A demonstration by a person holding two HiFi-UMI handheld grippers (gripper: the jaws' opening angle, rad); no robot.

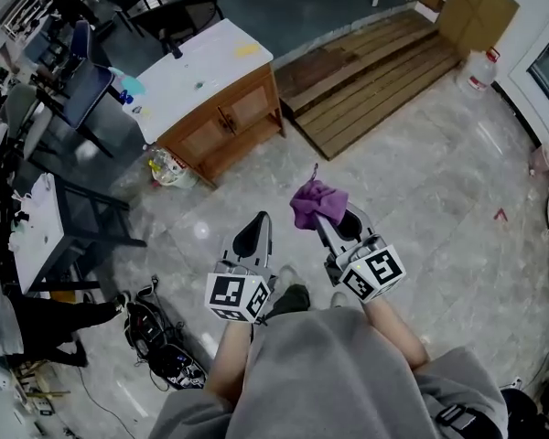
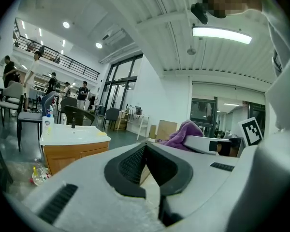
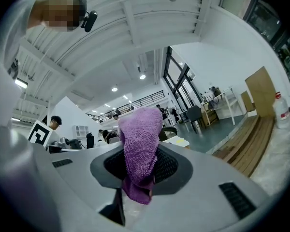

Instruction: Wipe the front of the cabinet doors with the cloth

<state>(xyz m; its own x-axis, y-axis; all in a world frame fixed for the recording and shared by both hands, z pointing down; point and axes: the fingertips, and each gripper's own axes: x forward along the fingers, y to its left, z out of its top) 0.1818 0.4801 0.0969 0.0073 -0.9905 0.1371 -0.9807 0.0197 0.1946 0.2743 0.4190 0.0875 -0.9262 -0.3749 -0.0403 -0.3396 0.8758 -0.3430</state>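
A purple cloth (image 1: pixel 313 202) is pinched in my right gripper (image 1: pixel 328 219), which is shut on it; the cloth (image 3: pixel 138 151) stands up between the jaws in the right gripper view. My left gripper (image 1: pixel 253 236) is shut with nothing in it, its jaws meeting in a V (image 2: pixel 147 166). The wooden cabinet (image 1: pixel 224 122) with a white top and two front doors stands well ahead to the left, a couple of steps away across the marble floor. The same cabinet (image 2: pixel 70 151) shows in the left gripper view, with the cloth (image 2: pixel 183 133) to the right.
A plastic bag of rubbish (image 1: pixel 169 167) lies at the cabinet's left corner. A wooden platform (image 1: pixel 375 76) lies behind the cabinet on the right. Black chairs and desks (image 1: pixel 69 90) crowd the left side; bags and cables (image 1: pixel 160 346) lie on the floor near my left.
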